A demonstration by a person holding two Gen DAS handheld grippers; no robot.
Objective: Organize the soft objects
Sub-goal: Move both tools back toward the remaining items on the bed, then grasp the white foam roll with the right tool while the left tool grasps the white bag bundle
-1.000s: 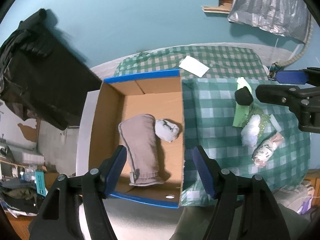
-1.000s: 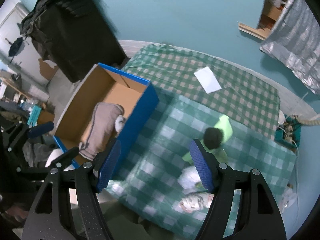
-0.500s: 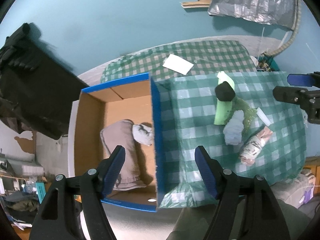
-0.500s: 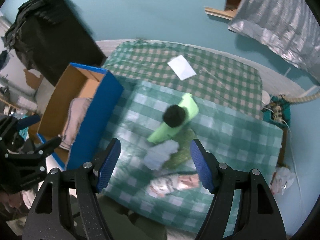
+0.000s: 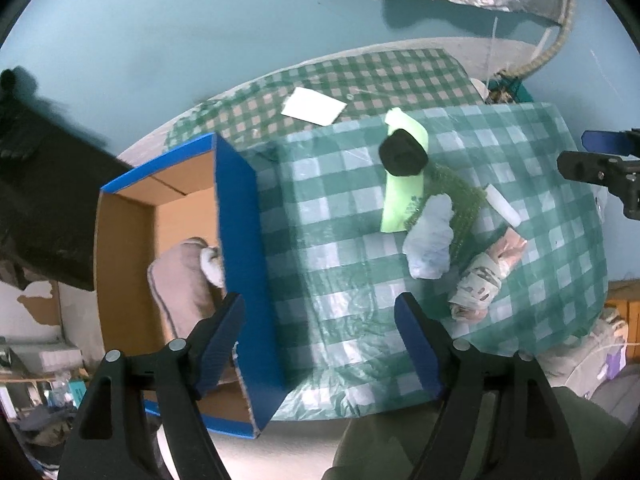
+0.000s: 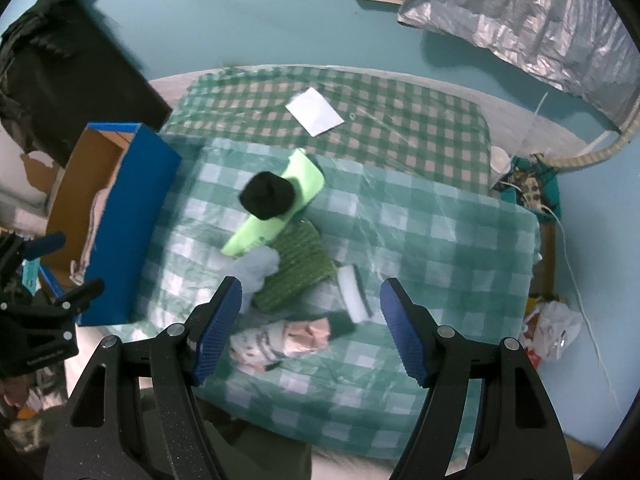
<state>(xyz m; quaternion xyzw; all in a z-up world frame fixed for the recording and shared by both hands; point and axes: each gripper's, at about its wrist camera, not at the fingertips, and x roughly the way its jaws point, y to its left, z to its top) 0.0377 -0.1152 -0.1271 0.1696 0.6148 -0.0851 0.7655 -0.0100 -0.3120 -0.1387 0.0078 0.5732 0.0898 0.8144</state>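
Your left gripper (image 5: pixel 320 336) is matte black plastic: two angular arms with triangular cut-outs, each pinned by round silver screw heads. Its fingers (image 5: pixel 416 344) wear flat blue pads with a fine ribbed texture. Your right gripper (image 6: pixel 310 330) is built the same way, with speckled black arms, silver screws and dimpled blue pads. Below both, you wear dull olive-green fabric.

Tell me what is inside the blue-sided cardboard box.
Inside the blue-sided cardboard box lie a folded grey-brown cloth and a small pale grey bundle beside it. The box's near blue wall hides the part of the floor behind it, so more there cannot be ruled out.
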